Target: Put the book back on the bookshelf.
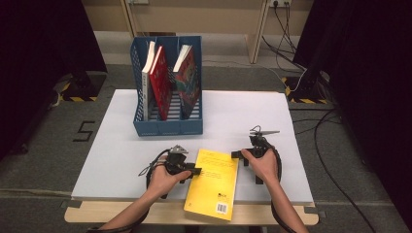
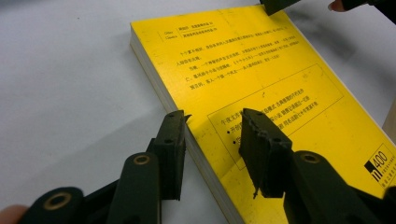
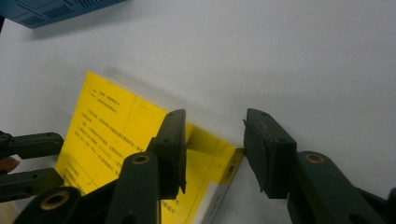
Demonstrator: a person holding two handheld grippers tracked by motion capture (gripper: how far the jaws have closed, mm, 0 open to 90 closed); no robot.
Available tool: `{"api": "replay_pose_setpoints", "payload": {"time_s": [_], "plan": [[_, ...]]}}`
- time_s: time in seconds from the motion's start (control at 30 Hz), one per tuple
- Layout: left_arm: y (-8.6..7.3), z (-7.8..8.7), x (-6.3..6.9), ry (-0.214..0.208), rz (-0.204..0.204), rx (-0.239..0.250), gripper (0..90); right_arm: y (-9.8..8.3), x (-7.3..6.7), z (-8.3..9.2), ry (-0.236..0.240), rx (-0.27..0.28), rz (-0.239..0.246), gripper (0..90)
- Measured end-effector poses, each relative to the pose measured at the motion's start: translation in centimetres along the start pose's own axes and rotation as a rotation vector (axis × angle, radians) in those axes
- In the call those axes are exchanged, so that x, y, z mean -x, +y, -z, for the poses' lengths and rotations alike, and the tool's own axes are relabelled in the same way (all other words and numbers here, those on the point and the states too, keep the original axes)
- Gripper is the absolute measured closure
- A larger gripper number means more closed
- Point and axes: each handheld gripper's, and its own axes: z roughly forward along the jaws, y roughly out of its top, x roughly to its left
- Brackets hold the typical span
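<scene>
Flat on the white table top [image 1: 121,145], near its front edge, lies a yellow paperback book [image 1: 214,183], back cover up, between the two hands. Left gripper [image 1: 193,171] straddles the book's left long edge [image 2: 187,135]: one jaw hangs over the table beside the page block, the other over the cover, a clear gap between them, neither pressing. Right gripper [image 3: 214,149] stands parted over the book's right edge, gripping nothing. Behind stands a blue slotted file rack [image 1: 167,124] holding upright books
</scene>
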Motion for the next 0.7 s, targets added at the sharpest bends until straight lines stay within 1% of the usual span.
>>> {"api": "replay_pose_setpoints", "payload": {"time_s": [0.1,0.17,0.23,0.27,0.3,0.37,0.4,0.47,0.57,0.63,0.7], "plan": [[-0.08,0.0,0.06,0.005,0.001,0.005,60.1,-0.12,-0.14,-0.03,-0.004,0.013,-0.004,60.4],[-0.18,0.01,0.23,0.015,-0.003,0.011,60.4,-0.32,-0.23,-0.02,-0.008,0.027,-0.023,60.5],[-0.2,0.02,0.29,0.019,-0.007,0.012,60.5,-0.3,-0.2,0.04,-0.009,0.021,-0.031,60.8],[-0.22,0.01,0.3,0.019,-0.003,0.015,60.5,-0.26,-0.19,0.05,-0.005,0.021,-0.053,61.5],[-0.29,-0.01,0.31,0.019,0.004,0.02,60.5,-0.16,-0.08,0.11,0.004,0.016,-0.094,62.0],[-0.32,-0.01,0.33,0.021,0.006,0.023,60.5,-0.15,0.04,0.11,0.003,0.016,-0.093,62.2],[-0.34,-0.02,0.34,0.022,0.007,0.024,60.5,-0.13,0.0,0.19,0.008,0.003,-0.113,61.9],[-0.33,-0.01,0.37,0.025,0.006,0.023,60.5,-0.18,-0.08,0.14,0.003,0.013,-0.111,61.8],[-0.36,-0.02,0.37,0.024,0.011,0.027,60.4,-0.24,-0.17,0.22,0.003,0.002,-0.121,61.5],[-0.43,-0.03,0.35,0.024,0.014,0.03,59.9,-0.42,-0.05,0.27,0.01,0.003,-0.12,61.5],[-0.48,-0.07,0.38,0.027,0.016,0.035,59.5,-0.59,-0.04,0.3,0.021,0.014,-0.136,61.6]]}}
